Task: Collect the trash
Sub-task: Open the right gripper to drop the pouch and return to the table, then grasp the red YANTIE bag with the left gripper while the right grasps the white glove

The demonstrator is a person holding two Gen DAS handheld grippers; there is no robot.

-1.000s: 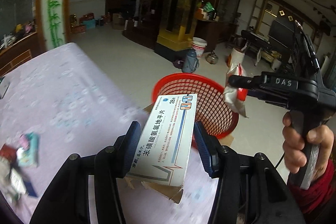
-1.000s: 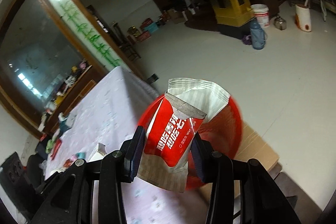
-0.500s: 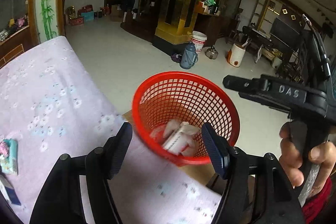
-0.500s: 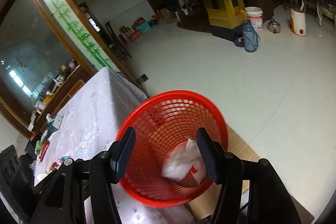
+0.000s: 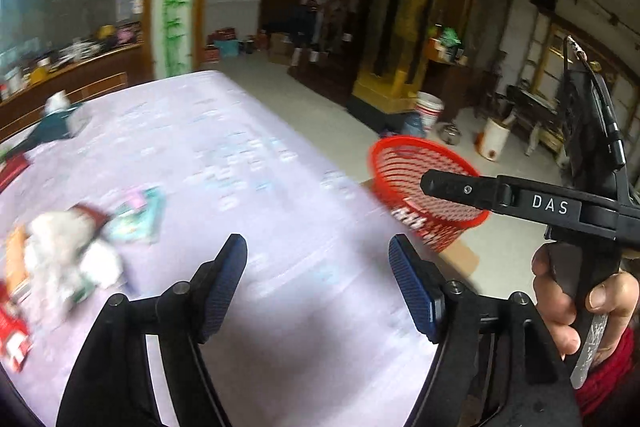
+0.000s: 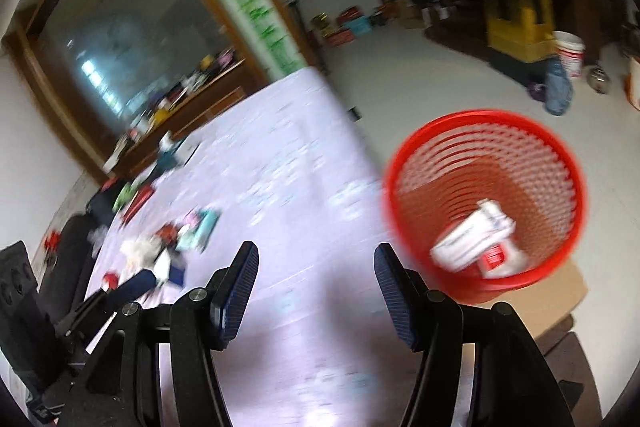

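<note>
Hovering over the lilac flowered tablecloth (image 5: 248, 163), both empty: left gripper (image 5: 318, 281) and right gripper (image 6: 314, 285), jaws gaping. Lying inside the red mesh plastic basket (image 6: 486, 199) beside the cloth: a white box (image 6: 474, 241), seemingly.

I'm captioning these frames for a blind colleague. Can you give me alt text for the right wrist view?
An open, empty gripper hangs over a pale floral tablecloth. To its right, past the table edge, a red mesh basket sits on cardboard and holds a white box and a red-and-white packet. Blurred litter lies on the cloth to the left.
</note>
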